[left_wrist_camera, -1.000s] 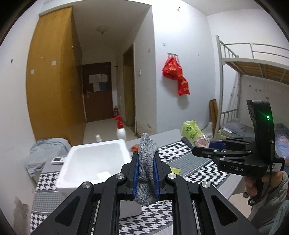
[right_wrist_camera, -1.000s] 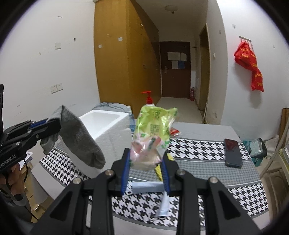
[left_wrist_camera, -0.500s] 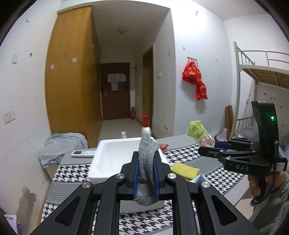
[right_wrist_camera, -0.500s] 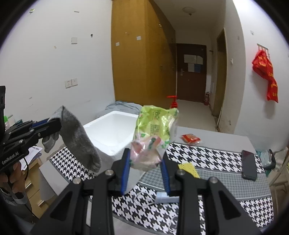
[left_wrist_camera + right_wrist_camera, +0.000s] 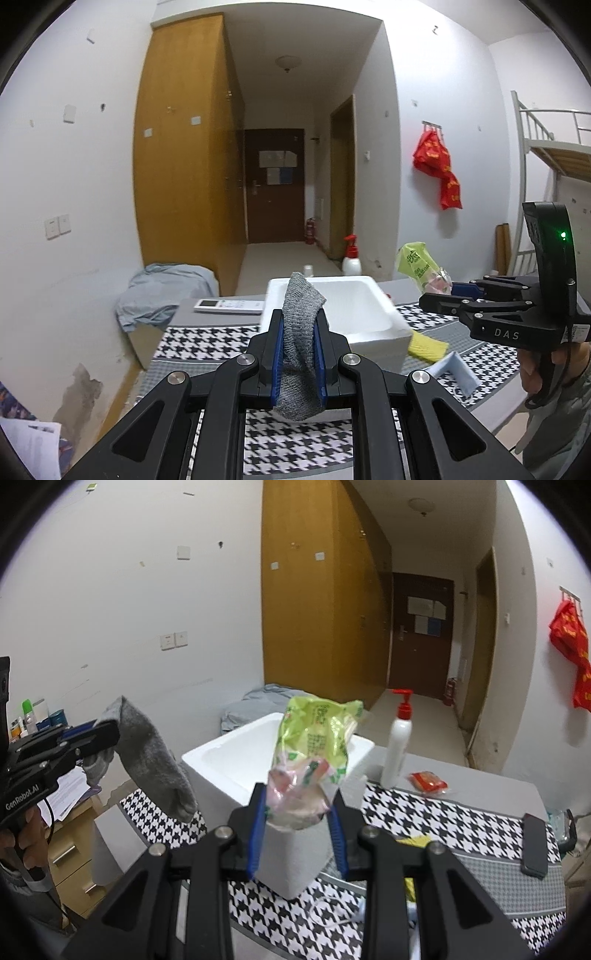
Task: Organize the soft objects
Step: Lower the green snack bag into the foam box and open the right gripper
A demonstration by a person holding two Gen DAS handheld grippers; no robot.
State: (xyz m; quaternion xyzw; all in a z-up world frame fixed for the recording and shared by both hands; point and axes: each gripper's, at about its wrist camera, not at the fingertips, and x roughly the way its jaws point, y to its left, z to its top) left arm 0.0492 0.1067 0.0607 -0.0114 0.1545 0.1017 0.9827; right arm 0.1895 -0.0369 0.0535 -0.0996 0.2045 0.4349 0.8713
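My left gripper (image 5: 298, 354) is shut on a grey knitted sock (image 5: 300, 354) that stands up between its blue pads and hangs below them. From the right wrist view the same sock (image 5: 155, 764) droops from the left gripper (image 5: 107, 734) at the left edge. My right gripper (image 5: 297, 830) is shut on a green and pink plastic snack bag (image 5: 314, 753); in the left wrist view that bag (image 5: 419, 267) sticks out of the right gripper (image 5: 439, 291) at the right. A white foam box (image 5: 354, 314) sits on the houndstooth tablecloth just beyond both grippers, open at the top.
A yellow cloth (image 5: 426, 345) and a light blue item (image 5: 454, 371) lie right of the box. A red-pump bottle (image 5: 397, 746), a red packet (image 5: 428, 781) and a dark phone (image 5: 533, 849) are on the table. A remote (image 5: 229, 305) lies left of the box.
Both grippers have swung leftwards across the room, each keeping its hold. The foam box has shifted from the left of the left wrist view toward its centre, and sits nearer in the right wrist view.
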